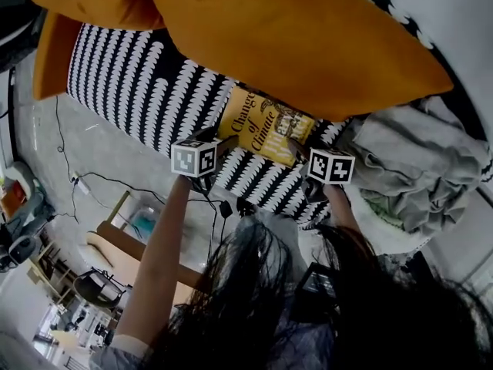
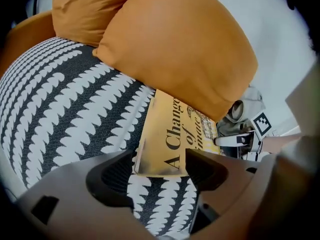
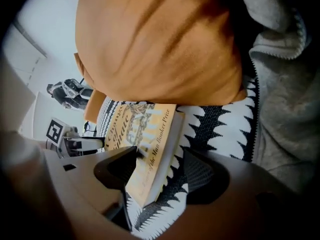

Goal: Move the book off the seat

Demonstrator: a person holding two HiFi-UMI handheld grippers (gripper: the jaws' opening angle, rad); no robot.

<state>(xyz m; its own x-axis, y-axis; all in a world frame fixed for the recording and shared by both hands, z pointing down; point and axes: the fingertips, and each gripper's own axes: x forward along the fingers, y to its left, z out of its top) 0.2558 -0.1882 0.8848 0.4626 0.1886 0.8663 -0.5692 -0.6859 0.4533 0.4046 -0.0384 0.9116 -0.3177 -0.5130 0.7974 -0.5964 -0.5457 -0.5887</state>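
Patterned seat point(image 1: 131, 83): book point(image 1: 266, 126) lies half under orange cushion point(image 1: 293, 37). Left gripper point(image 2: 160, 159) and right gripper point(image 3: 160, 156) are both wide open, straddling its corners.

Dark hair point(image 1: 254, 299), brown hand-held grippers point(image 2: 160, 156) point(image 3: 160, 156), black-and-white marker cubes point(image 1: 194, 159) point(image 1: 331, 166)

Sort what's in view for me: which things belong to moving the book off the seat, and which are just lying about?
In the job: book; patterned seat; left tongs and right tongs, both open with the book's edge between them.
Lying about: orange cushion, overlapping the book; grey fabric heap.
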